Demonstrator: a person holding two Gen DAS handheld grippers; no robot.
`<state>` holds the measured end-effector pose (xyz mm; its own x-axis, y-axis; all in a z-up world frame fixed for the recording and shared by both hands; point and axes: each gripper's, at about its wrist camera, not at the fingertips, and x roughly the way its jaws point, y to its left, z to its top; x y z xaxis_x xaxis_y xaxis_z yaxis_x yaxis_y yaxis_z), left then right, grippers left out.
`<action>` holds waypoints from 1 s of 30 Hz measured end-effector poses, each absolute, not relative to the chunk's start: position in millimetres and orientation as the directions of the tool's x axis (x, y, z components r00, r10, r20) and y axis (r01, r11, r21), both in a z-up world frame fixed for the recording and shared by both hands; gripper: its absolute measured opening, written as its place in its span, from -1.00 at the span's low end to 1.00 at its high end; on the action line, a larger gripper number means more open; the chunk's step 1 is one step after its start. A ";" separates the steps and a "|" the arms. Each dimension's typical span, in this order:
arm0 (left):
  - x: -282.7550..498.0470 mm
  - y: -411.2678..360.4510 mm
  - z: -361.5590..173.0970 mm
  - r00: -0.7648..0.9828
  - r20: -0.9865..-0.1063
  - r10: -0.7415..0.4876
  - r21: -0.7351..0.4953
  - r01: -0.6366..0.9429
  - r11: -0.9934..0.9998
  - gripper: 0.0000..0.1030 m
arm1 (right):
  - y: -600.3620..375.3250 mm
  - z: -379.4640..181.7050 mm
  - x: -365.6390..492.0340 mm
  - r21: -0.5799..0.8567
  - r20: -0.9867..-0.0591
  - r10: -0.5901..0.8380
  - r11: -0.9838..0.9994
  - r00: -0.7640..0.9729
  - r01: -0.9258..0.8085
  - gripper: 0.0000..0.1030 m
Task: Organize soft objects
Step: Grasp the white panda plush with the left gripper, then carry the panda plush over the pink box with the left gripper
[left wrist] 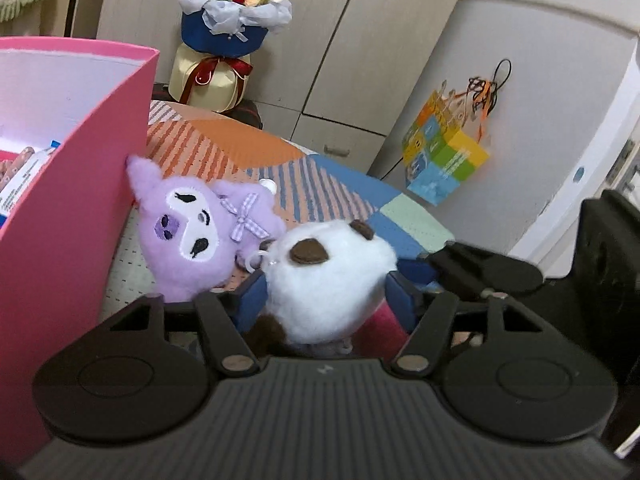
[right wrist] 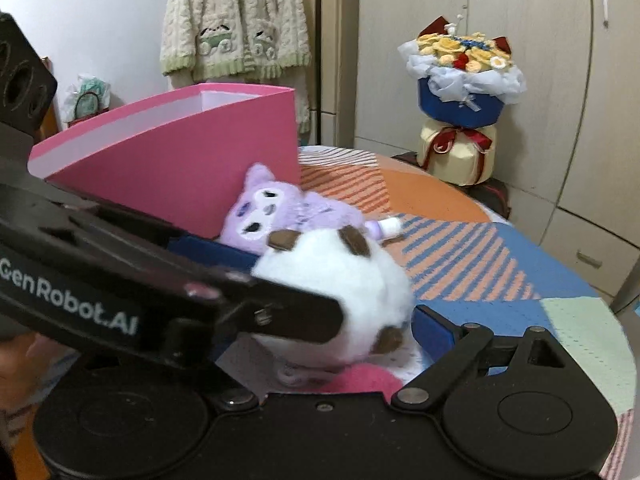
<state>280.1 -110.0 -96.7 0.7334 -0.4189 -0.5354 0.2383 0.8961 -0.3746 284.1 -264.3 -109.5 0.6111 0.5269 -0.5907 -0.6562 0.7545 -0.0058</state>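
Note:
A white plush with brown ears (left wrist: 332,268) sits between the blue pads of my left gripper (left wrist: 326,296), which is shut on it from both sides. It rests on something pink and fuzzy (left wrist: 380,328). Just behind it a purple plush with a checked bow (left wrist: 200,232) lies against the wall of the pink box (left wrist: 72,200). In the right wrist view the white plush (right wrist: 360,288) is in front of my right gripper (right wrist: 324,316), which is open wide. One of the right gripper's fingers (right wrist: 432,332) is beside the plush. The left gripper's black finger (right wrist: 280,312) hides the other.
The table wears a striped orange and blue cloth (right wrist: 480,264). A flower bouquet (right wrist: 460,100) stands behind its far edge. A colourful paper bag (left wrist: 444,152) hangs on the wall at right. A knit cardigan (right wrist: 236,20) hangs beyond the pink box (right wrist: 192,160), with wardrobe doors behind.

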 end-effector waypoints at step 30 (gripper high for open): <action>178.8 -103.2 -49.3 0.768 -0.459 -0.447 -0.262 0.364 0.894 0.04 | -250.8 -67.7 176.5 -0.057 -0.488 0.414 0.863 0.768 -0.502 0.62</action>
<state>178.8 -103.2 -49.3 0.7681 -0.4468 -0.4587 0.3638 0.8940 -0.2615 176.5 -250.8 -67.7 0.7680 0.4143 -0.4884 -0.5017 0.8632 -0.0567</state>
